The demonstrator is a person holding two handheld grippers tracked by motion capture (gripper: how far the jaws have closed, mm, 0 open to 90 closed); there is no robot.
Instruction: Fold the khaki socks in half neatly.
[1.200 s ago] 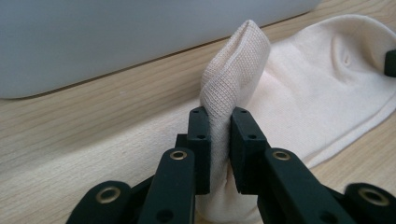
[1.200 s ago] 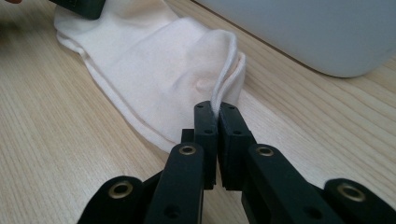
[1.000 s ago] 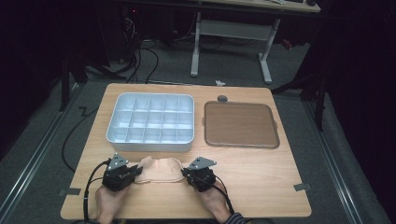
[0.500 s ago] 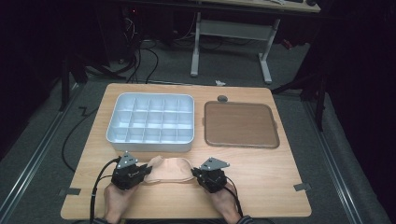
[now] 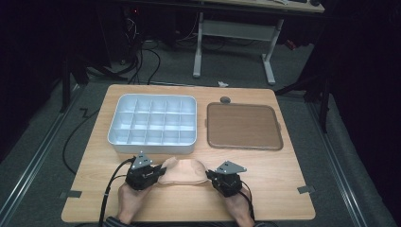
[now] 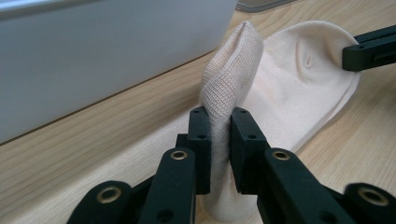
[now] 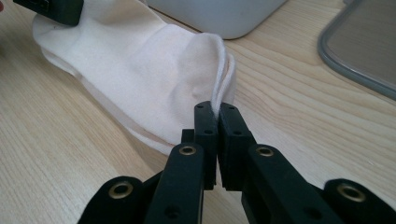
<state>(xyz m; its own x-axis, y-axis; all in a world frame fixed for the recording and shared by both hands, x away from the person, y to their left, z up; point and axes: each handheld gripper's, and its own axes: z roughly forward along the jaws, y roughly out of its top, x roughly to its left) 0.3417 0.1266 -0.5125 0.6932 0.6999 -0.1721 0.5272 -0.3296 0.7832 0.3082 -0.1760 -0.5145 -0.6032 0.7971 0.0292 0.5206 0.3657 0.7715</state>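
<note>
A cream ankle sock [image 5: 182, 171] lies on the wooden table [image 5: 283, 175] in front of the white divided tray [image 5: 153, 124]. My left gripper [image 5: 160, 175] is shut on a pinched fold at the sock's left end [image 6: 226, 88], which stands up between the jaws. At the sock's right end my right gripper [image 5: 211, 177] is shut on the thin edge of the fabric [image 7: 205, 70]. In the left gripper view the right gripper's black jaw shows at the sock's far edge [image 6: 369, 46]. The sock [image 7: 130, 70] is spread flat between the two grippers.
The white divided tray has several empty compartments and stands at the table's back left. A flat brown tray [image 5: 243, 126] lies to its right. A small dark round object [image 5: 225, 100] sits behind the brown tray. Cables trail from both grippers off the front edge.
Both hands, gripping the sock, have slid to the right along the front of the table, carrying the sock with them. The jaws have stayed shut on it.
</note>
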